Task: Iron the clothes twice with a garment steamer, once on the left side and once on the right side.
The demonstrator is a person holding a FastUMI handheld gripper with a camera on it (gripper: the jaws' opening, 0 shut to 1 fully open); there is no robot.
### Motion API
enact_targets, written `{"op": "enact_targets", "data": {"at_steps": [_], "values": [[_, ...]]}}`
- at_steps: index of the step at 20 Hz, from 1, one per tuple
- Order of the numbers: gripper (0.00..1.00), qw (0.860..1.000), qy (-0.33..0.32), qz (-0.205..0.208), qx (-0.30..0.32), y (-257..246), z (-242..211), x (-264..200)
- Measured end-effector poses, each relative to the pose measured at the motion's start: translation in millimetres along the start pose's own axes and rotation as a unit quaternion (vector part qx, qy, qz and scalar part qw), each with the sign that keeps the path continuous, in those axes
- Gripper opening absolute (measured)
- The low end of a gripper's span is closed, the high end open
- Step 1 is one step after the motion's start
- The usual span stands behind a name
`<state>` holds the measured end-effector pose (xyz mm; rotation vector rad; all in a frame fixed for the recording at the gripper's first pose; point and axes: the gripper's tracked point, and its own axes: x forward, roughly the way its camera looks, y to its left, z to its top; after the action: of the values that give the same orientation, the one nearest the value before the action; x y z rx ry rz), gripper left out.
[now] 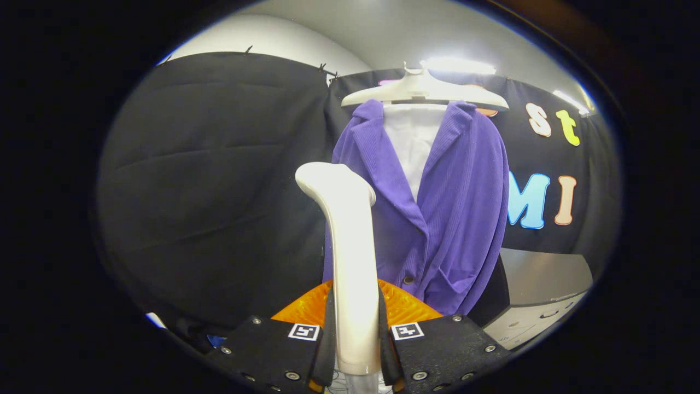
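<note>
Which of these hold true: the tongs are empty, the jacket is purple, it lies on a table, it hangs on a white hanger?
1. The tongs are empty. False: both fingers press on the white garment steamer.
2. The jacket is purple. True.
3. The jacket lies on a table. False: it hangs beyond the steamer's head.
4. It hangs on a white hanger. True.
5. The steamer's head points away from the jacket. False: it faces the jacket.

White steamer (353, 262), purple ribbed jacket (454, 219)
</note>
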<state>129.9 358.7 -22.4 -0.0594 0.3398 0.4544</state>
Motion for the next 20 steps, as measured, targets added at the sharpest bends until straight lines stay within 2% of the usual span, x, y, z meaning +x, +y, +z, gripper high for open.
{"op": "enact_targets", "data": {"at_steps": [4,7,9,13,20], "values": [[0.33,0.999,-0.047,-0.021,0.000,1,41,17],[0.33,0.997,-0.067,-0.043,0.008,-4,46,37],[0.33,0.997,-0.057,-0.058,0.009,-6,32,48],[0.34,0.997,-0.043,-0.053,0.024,-5,3,70],[0.34,0.998,0.001,-0.062,0.024,-4,-48,83]]}}
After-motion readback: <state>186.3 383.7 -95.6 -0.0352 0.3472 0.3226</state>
